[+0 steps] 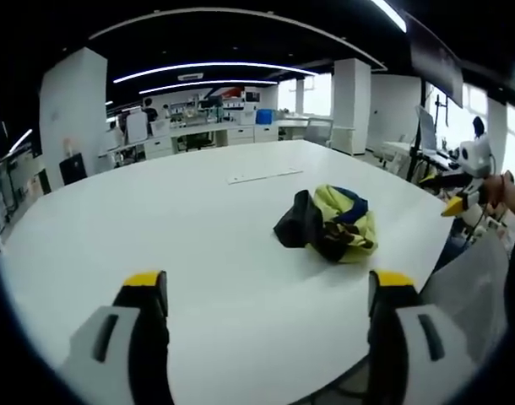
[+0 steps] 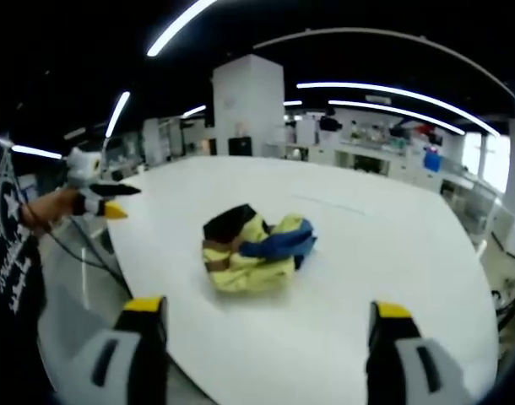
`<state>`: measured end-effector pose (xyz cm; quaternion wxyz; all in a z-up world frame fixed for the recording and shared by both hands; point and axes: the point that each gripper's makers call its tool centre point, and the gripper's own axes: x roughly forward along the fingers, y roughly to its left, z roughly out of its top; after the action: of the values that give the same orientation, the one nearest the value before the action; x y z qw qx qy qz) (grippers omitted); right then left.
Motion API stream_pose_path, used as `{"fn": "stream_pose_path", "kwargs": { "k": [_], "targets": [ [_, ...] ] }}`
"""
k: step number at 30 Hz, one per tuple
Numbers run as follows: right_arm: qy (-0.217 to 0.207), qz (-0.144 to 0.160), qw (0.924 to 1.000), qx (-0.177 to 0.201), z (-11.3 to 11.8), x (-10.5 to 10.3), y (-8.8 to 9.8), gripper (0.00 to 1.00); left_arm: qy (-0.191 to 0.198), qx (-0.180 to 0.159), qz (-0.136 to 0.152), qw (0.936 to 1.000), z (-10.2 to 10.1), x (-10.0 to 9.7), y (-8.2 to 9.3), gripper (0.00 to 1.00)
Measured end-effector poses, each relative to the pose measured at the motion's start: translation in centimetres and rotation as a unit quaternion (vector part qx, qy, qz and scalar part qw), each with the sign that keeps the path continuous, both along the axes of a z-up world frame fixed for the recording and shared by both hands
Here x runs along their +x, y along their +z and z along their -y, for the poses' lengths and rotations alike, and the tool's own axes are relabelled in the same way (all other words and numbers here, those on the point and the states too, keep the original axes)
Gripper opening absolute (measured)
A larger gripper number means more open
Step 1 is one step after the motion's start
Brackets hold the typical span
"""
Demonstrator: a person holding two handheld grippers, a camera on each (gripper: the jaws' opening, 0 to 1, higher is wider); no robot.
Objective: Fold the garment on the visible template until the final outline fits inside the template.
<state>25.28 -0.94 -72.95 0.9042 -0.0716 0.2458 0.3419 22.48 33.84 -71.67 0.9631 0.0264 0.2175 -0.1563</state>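
Note:
A crumpled garment (image 1: 329, 224) of yellow, blue and black cloth lies in a heap on the big white table (image 1: 156, 228). Beyond it a thin flat rectangular template (image 1: 264, 175) lies on the tabletop. My left gripper (image 1: 268, 285) hovers over the near table edge, jaws wide open and holding nothing, short of the garment. In the right gripper view the same garment (image 2: 256, 245) sits ahead of my right gripper (image 2: 268, 310), also open and holding nothing. The right gripper (image 1: 460, 202) shows in a hand at the right of the left gripper view; the left gripper (image 2: 105, 204) shows likewise at the left of the right gripper view.
The white table (image 2: 393, 253) stretches wide around the garment, its rounded edge close below both grippers. A person's dark shirt (image 2: 13, 278) and arm stand off the table's side. Desks, chairs and pillars fill the office behind.

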Motion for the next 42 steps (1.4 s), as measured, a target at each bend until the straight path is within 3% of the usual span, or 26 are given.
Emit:
{"fn": "stream_pose_path", "kwargs": {
  "k": [9,13,16,23,42],
  "targets": [
    [0.003,0.008,0.9998,0.019,-0.3,0.7,0.0,0.99,-0.03,0.002,0.003,0.9995,0.7,1.0,-0.3,0.9],
    [0.012,0.009,0.9996,0.022,-0.7,1.0,0.1,0.9,-0.045,0.007,0.005,0.9989,1.2,1.7,-0.5,0.89],
    [0.014,0.011,0.9995,0.027,-1.0,1.5,0.1,0.9,-0.056,0.007,0.006,0.9984,1.5,2.3,-0.8,0.87],
    [0.04,0.011,0.9982,0.042,-2.5,2.0,0.1,0.81,-0.096,0.007,0.007,0.9954,3.0,3.2,-1.4,0.82],
    [0.116,0.0,0.9926,0.037,-7.5,3.5,-1.1,0.62,-0.13,-0.02,0.015,0.9912,4.1,7.0,-2.5,0.66]
  ]
}}
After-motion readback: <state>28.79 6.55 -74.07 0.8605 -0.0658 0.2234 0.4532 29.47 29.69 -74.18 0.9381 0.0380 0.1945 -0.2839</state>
